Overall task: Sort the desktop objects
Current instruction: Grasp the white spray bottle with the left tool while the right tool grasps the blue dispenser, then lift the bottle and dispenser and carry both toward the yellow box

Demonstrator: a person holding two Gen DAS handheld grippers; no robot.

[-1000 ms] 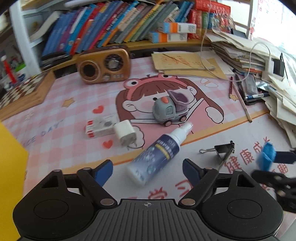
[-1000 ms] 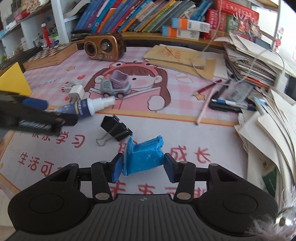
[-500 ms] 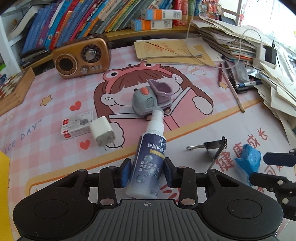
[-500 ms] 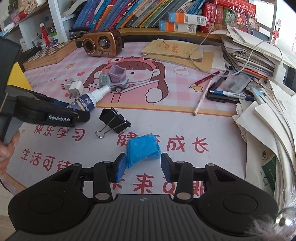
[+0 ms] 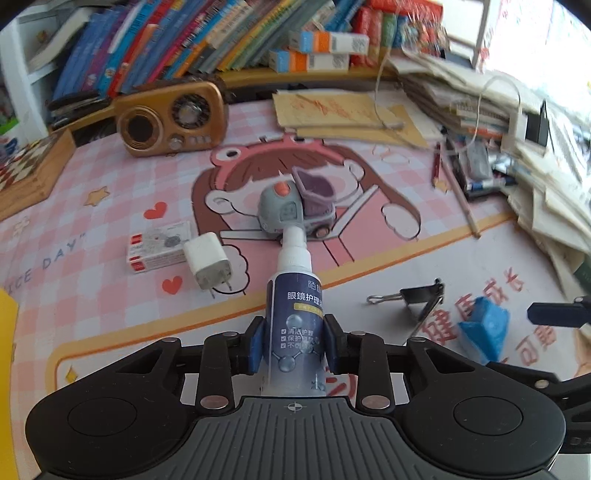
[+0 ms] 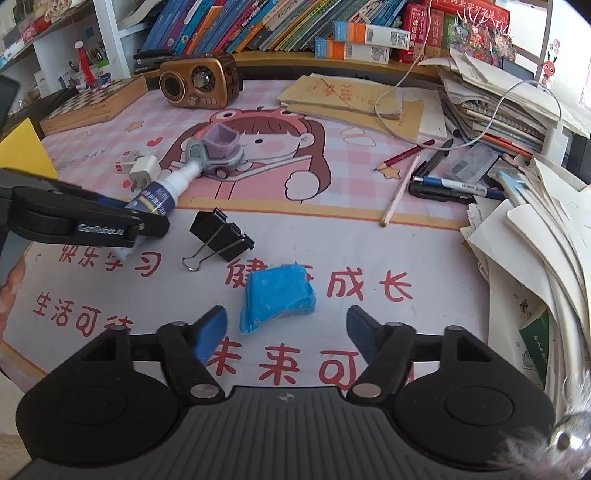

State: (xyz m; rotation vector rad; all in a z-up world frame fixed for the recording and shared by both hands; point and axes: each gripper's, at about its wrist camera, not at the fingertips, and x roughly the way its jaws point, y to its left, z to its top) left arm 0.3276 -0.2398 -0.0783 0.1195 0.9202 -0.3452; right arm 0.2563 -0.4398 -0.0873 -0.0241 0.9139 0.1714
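While the left tongs clench the spray bottle, the right tongs, just released, flank the blue packet.

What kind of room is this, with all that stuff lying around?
Most likely a child's study desk at home. A cartoon desk mat covers it, a row of books stands along the back, and pencils and pens lie beside a heap of papers.

Bright daylight, fisheye distortion, motion blur in the left wrist view.

Light enters from the upper right, where the corner washes out to white. Shadows on the bench are short and soft. The left wrist view is smeared at the paper stack; the right wrist view is sharp. Straight edges bow toward dark corner vignettes.
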